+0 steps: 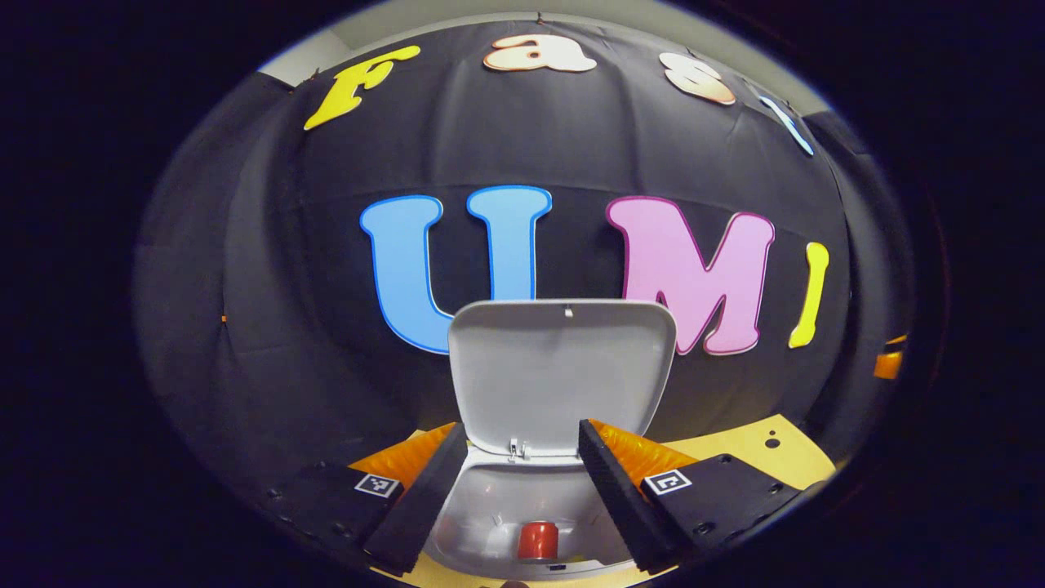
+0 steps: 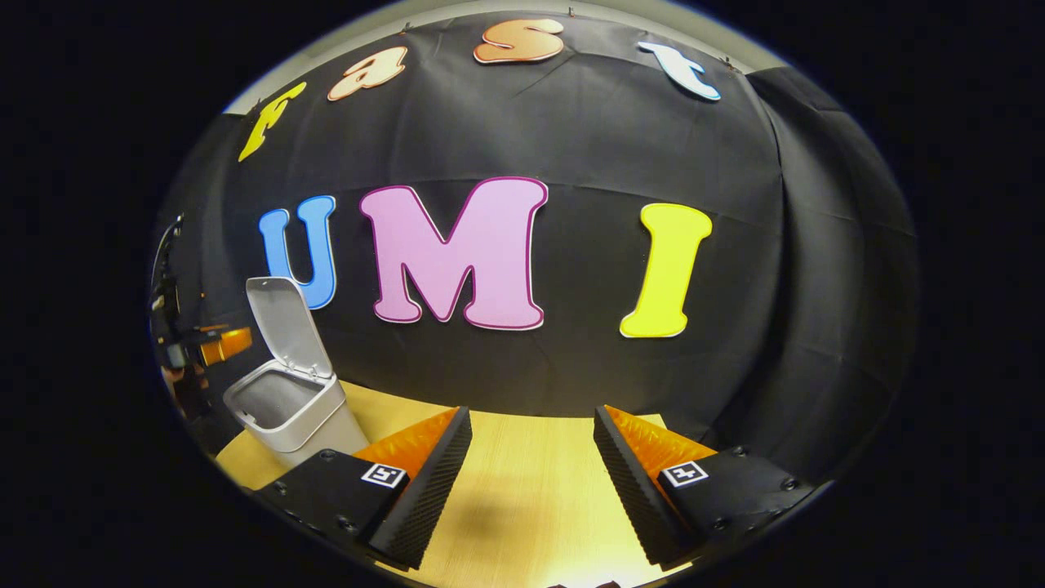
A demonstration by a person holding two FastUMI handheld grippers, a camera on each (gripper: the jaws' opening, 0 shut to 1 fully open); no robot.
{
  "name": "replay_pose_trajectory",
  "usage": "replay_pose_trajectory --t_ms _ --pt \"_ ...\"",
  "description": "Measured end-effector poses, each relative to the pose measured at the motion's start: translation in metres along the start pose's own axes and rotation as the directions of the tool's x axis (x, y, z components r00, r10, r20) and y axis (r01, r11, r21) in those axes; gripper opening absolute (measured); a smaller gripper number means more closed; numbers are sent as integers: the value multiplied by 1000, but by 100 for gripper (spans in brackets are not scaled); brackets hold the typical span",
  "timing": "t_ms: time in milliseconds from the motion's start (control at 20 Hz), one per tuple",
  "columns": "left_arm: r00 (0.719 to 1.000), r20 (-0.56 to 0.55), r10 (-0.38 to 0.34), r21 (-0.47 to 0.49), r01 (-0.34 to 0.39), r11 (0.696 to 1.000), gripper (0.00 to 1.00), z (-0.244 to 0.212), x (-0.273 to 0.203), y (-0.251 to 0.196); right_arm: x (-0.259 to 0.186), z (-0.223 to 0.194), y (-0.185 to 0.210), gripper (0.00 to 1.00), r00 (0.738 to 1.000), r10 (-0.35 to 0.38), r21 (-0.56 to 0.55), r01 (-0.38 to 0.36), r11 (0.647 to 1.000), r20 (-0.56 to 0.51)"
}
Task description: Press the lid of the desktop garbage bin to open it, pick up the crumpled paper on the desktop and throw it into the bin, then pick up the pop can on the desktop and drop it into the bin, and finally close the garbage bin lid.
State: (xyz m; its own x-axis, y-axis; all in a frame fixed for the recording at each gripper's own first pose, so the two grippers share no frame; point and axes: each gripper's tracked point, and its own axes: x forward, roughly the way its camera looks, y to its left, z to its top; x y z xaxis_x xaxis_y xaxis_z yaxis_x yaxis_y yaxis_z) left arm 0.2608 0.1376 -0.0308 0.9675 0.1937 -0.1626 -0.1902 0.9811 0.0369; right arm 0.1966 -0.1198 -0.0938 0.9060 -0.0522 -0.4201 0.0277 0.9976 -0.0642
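Over the open bin (image 1: 522, 523), left hand-held gripper (image 1: 522, 498) is spread wide and empty, can (image 1: 538, 540) inside. Right hand-held gripper (image 2: 531, 482) gapes empty too. Shoving the upright lid (image 1: 562, 371) carelessly might tip the bin.

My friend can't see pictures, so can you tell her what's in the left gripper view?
A grey desktop bin stands open, its lid tipped upright at the back, and a red pop can lies inside. The left gripper hovers above the opening with its fingers spread wide, holding nothing. Behind the bin is the booth's black cloth wall.
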Motion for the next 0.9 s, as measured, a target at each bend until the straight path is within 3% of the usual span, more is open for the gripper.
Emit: replay_pose_trajectory --t_ms 250,500,700,800,900 --pt "996 79 -40 8 39 999 93 64 28 7 4 -4 10 97 1000 21 33 -20 999 -15" --pt "988 95 -123 9 123 992 94 90 61 -14 0 -30 26 97 997 51 50 -48 998 -62" --pt "985 45 -166 70 162 984 94 90 88 -32 -7 -69 36 97 986 69 63 -61 996 -150" --pt "975 14 -220 49 219 975 94 86 94 -47 -9 -81 36 97 981 76 69 -64 996 -179" --pt "973 -50 -226 45 229 972 93 70 98 -48 -10 -87 34 97 980 68 86 -52 995 -187"
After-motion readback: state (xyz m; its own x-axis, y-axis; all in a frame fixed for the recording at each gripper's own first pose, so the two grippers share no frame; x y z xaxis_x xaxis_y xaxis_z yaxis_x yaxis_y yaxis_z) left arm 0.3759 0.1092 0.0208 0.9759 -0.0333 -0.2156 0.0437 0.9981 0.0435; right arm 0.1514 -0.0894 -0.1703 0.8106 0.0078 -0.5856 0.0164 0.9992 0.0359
